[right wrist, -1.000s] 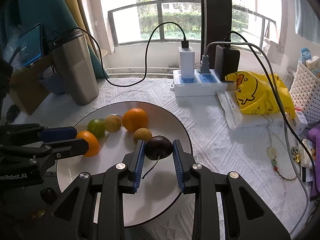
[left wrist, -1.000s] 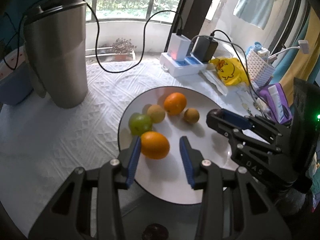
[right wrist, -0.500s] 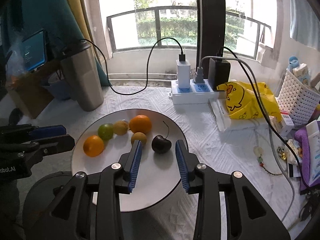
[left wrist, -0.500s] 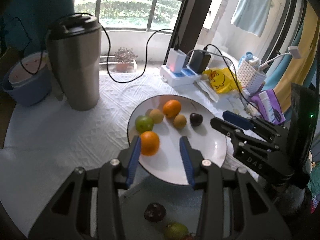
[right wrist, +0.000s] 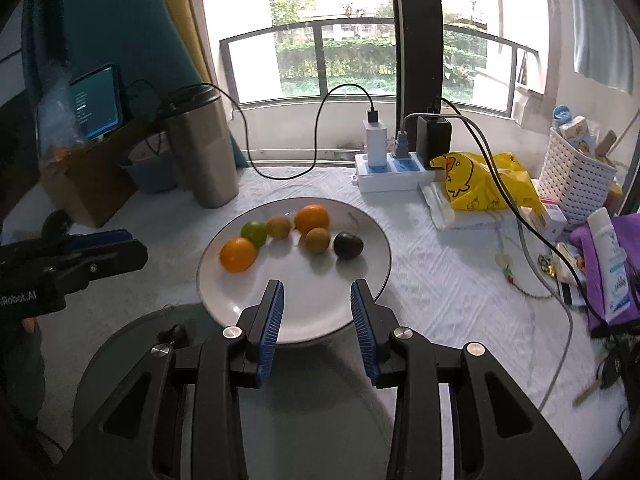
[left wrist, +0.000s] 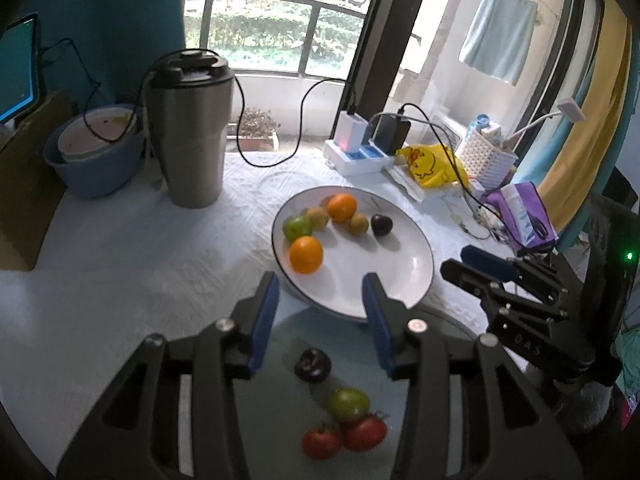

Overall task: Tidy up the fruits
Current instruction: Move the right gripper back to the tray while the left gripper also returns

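Observation:
A white plate [left wrist: 404,276] [right wrist: 296,316] holds two oranges [left wrist: 306,255] [right wrist: 311,219], a green fruit [left wrist: 297,227], two small brown fruits [right wrist: 318,239] and a dark cherry [left wrist: 381,224] [right wrist: 348,245]. A grey plate [left wrist: 288,412] nearer me holds a dark cherry [left wrist: 313,365], a green fruit [left wrist: 348,404] and two red tomatoes [left wrist: 362,432]. My left gripper [left wrist: 320,298] is open and empty above the near rim of the white plate. My right gripper [right wrist: 317,300] is open and empty over the white plate's near part.
A steel tumbler [left wrist: 190,132] and a blue bowl [left wrist: 94,160] stand at the back left. A power strip with chargers [right wrist: 394,170], a yellow bag [right wrist: 484,182], a white basket [right wrist: 576,172] and cables lie at the right. A white cloth [left wrist: 120,264] covers the table.
My right gripper let go of the dark cherry on the white plate and drew back. My left gripper also drew back from the orange, so the grey plate's fruits came into view.

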{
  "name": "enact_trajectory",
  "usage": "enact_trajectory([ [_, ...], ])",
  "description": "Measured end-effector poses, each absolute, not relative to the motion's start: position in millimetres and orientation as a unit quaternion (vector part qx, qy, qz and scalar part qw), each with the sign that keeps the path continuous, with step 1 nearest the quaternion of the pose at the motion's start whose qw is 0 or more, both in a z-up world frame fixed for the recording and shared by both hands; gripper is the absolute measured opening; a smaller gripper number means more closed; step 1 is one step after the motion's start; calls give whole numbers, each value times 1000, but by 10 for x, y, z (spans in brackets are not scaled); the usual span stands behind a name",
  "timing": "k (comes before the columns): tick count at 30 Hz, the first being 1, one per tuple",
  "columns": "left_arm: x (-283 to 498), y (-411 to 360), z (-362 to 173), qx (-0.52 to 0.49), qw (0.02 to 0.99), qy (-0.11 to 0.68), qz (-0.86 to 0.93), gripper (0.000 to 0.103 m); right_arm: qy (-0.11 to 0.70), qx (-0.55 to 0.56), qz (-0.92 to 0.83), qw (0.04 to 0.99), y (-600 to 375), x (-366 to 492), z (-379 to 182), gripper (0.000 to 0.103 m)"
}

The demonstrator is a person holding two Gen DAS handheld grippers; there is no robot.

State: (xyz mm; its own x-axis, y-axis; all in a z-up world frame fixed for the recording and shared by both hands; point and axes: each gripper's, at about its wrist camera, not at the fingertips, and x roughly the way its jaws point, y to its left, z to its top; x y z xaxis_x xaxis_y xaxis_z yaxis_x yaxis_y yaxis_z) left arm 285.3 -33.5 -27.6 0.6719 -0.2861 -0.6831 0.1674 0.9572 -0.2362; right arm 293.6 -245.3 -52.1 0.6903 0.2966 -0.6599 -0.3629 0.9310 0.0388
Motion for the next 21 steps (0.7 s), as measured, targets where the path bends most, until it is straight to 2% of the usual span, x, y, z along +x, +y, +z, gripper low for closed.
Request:
enact_trajectory([
  [21, 2108, -70, -519, -69, 922, 371, -83, 48, 370, -64, 216, 901, -2068, 2253, -759, 39],
])
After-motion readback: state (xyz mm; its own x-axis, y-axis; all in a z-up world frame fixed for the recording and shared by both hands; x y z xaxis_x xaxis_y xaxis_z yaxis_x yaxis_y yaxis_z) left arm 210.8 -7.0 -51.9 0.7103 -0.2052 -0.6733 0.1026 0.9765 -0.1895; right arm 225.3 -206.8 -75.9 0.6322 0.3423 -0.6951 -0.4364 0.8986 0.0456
